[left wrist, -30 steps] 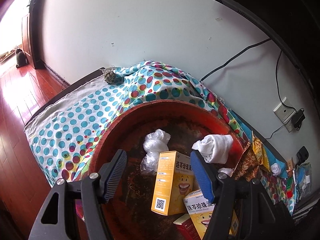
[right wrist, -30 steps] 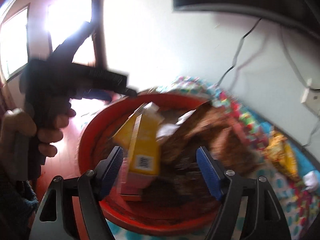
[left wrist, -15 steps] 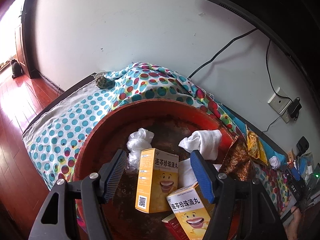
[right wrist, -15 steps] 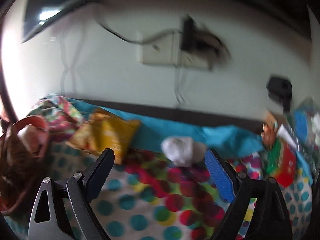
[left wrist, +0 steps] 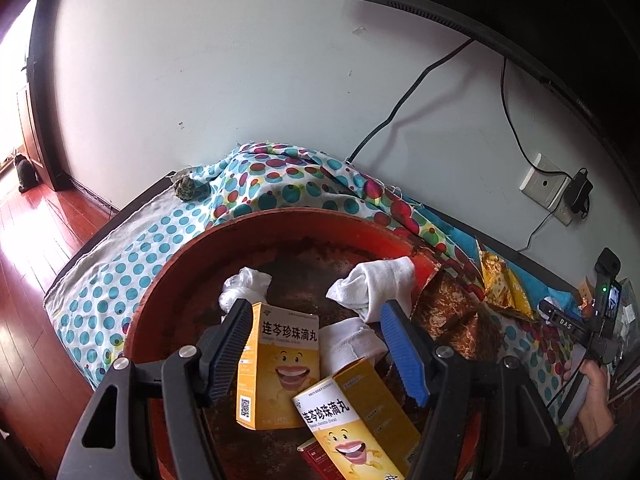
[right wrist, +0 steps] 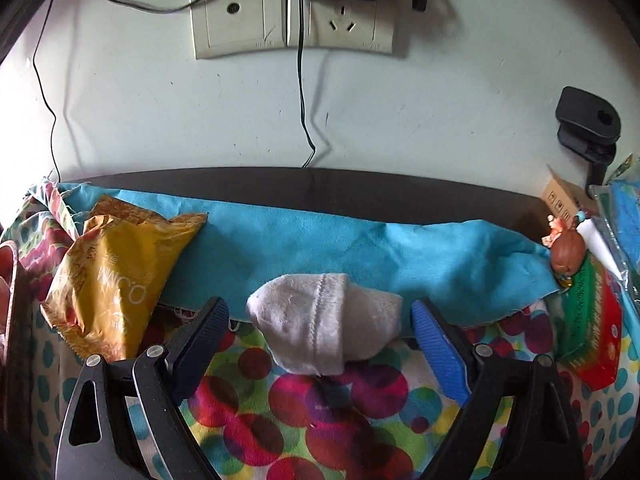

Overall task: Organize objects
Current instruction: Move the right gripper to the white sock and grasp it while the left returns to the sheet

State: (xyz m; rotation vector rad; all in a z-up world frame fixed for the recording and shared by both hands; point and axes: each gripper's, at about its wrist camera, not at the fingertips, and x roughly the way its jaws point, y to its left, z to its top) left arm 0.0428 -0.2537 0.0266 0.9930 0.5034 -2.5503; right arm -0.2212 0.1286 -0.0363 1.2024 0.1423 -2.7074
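Holding yellow boxes [left wrist: 280, 364] and rolled socks [left wrist: 374, 284], red basin [left wrist: 168, 280], both claws wide, empty.

In the left wrist view the basin [left wrist: 168, 280] sits on the cloth [left wrist: 120, 256]. Inside it, one box [left wrist: 280, 364] stands at centre, a second box [left wrist: 360, 420] leans at its 4 o'clock, and rolled socks [left wrist: 376, 284] lie at 1 o'clock. In the right wrist view a sock [right wrist: 324, 320] lies on the cloth, a snack bag [right wrist: 116, 276] at its 9 o'clock and a carton [right wrist: 592, 328] at 3 o'clock.
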